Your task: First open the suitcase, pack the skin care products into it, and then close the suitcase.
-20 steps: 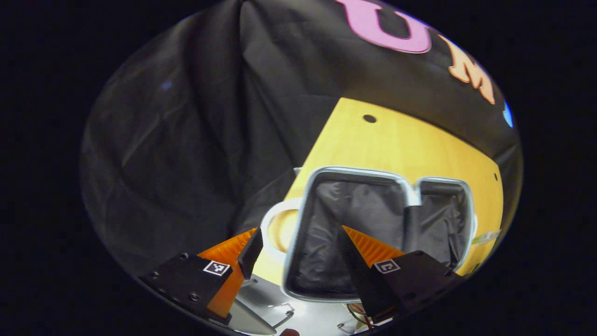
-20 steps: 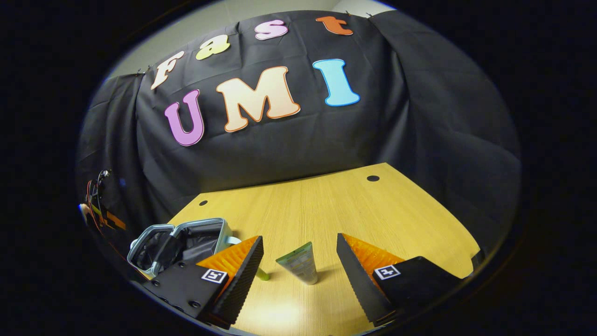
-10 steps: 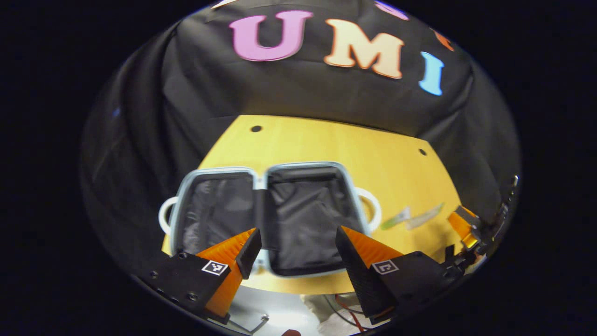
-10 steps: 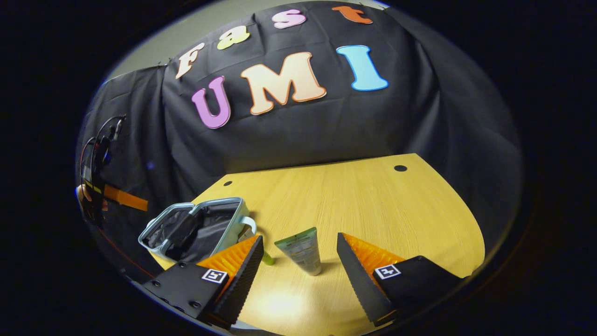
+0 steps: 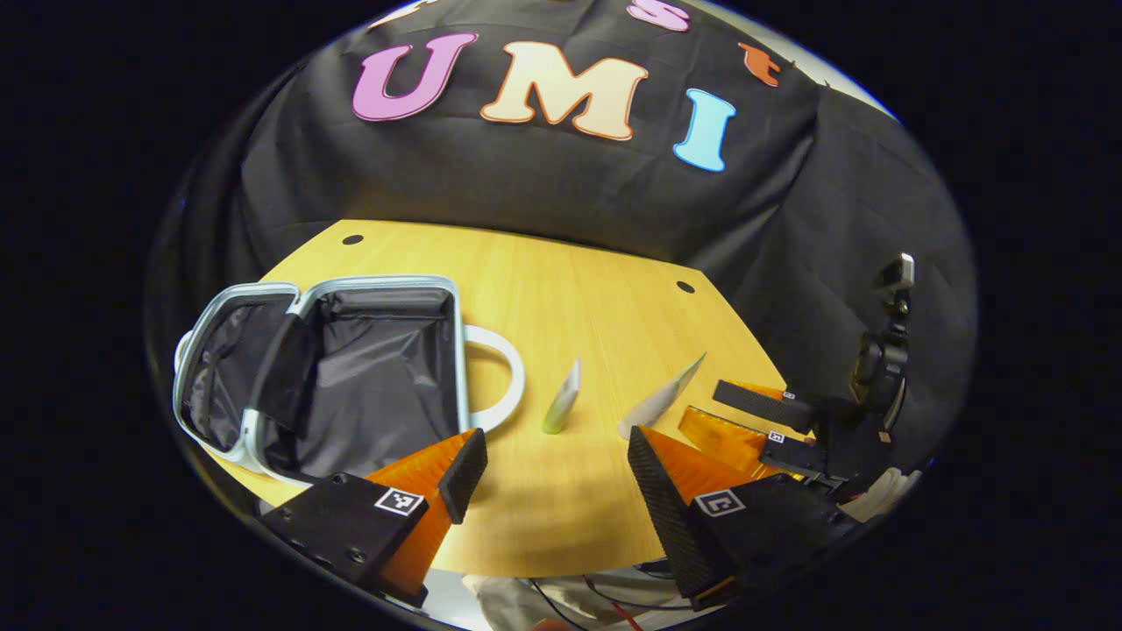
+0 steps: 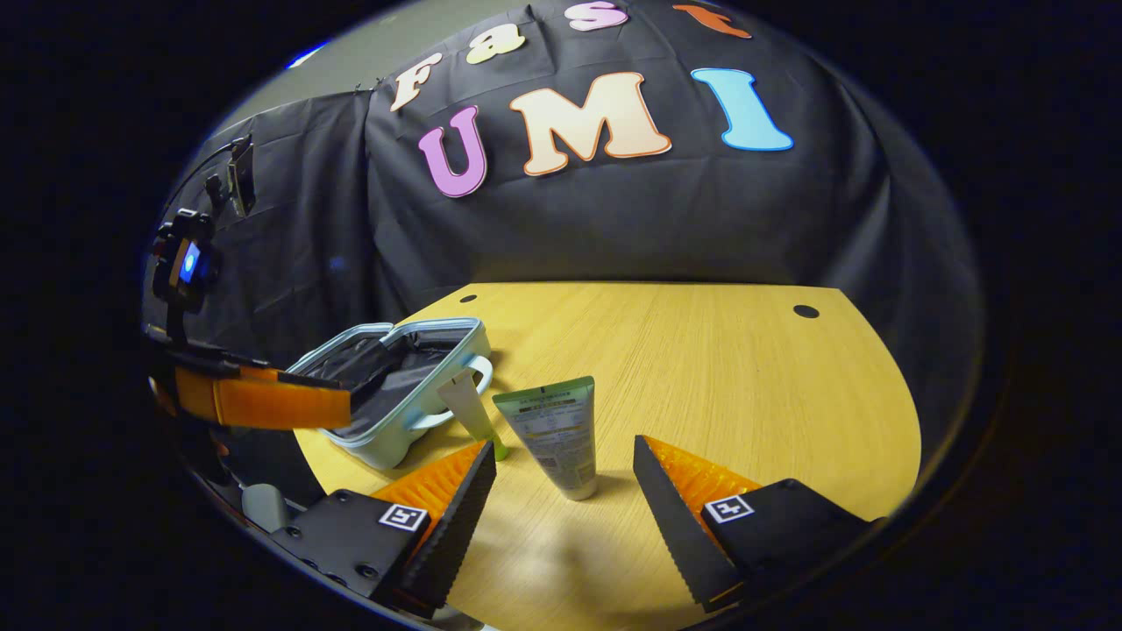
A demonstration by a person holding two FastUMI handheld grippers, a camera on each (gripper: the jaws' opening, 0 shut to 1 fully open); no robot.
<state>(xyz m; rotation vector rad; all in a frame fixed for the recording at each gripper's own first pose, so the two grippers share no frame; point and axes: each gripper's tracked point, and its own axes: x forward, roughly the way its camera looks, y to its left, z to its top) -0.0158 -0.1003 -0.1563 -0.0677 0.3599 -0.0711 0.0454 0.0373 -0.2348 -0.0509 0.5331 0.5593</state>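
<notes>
The pale blue suitcase (image 5: 377,282) lies open on the wooden table, its dark lining bare; I also see its outer wall (image 6: 394,443). Two skin care tubes stand on their caps to the right of it. The larger tube (image 6: 550,434) stands just ahead of my right gripper (image 6: 565,464), in line with the gap between its spread fingers, untouched. The slimmer, green-capped tube (image 6: 471,412) stands between that one and the suitcase. My left gripper (image 5: 552,456) hovers open near the table's front edge, facing the slim tube (image 5: 561,410) and the large tube (image 5: 662,407).
A white carry handle (image 5: 513,386) sticks out of the suitcase toward the tubes. The table (image 6: 701,368) has bare wood behind and right of the tubes. Black cloth walls close the booth in. Cables hang under the front edge.
The left gripper swung right, from over the open suitcase to facing the tubes and the other gripper. The right gripper drew closer to the larger tube.
</notes>
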